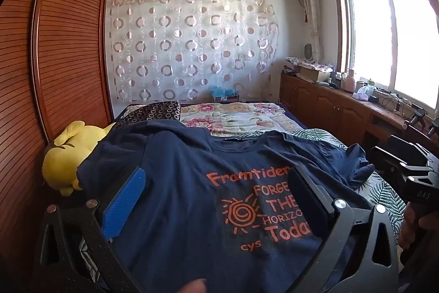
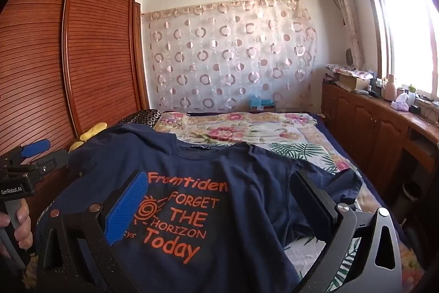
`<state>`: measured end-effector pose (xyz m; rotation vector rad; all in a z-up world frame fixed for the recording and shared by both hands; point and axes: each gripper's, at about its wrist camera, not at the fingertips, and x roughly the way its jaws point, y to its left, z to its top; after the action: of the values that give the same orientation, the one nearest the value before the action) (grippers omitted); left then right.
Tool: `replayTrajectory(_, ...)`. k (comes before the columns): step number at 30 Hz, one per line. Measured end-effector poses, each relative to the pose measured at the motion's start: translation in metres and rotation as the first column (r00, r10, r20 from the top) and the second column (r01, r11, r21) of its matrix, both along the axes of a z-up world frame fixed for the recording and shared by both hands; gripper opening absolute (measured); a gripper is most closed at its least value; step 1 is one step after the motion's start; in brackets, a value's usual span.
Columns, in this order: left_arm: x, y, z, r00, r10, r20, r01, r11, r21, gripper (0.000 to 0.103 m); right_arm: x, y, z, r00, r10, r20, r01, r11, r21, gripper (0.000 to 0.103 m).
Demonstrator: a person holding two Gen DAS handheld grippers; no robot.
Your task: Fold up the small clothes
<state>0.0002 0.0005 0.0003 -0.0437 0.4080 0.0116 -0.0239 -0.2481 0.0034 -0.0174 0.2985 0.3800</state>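
Note:
A navy T-shirt (image 1: 178,183) with orange print lies face up on the bed, collar toward the far end; it also shows in the right wrist view (image 2: 241,197). My left gripper (image 1: 216,183) is open, its fingers spread wide above the shirt's chest print. My right gripper (image 2: 219,186) is open too, hovering over the print and the shirt's right side. The shirt's right sleeve (image 2: 343,180) is bunched. Each gripper appears at the edge of the other's view, the left (image 2: 30,158) and the right (image 1: 406,164).
A yellow plush toy (image 1: 68,153) lies at the bed's left edge by the wooden wardrobe (image 1: 63,51). A floral quilt (image 1: 233,117) covers the far bed. A cluttered wooden cabinet (image 1: 343,103) runs along the right under the window.

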Motion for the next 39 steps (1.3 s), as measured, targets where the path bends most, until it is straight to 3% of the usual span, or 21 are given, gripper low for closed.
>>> replayTrajectory(2,-0.0009,-0.0016,0.0001,1.0,-0.003,0.018,0.002,0.999,0.035,0.103,-0.0003,-0.0001,0.0001,1.0,0.0,0.003,0.0,1.0,0.0,0.103)
replayTrajectory(39,-0.0042,-0.0007,0.0051,1.0,0.005,0.031,-0.006,1.0,0.026,0.103,-0.0015,0.0011,0.0004,1.0,-0.002,-0.005,0.002,1.0,0.007,0.103)
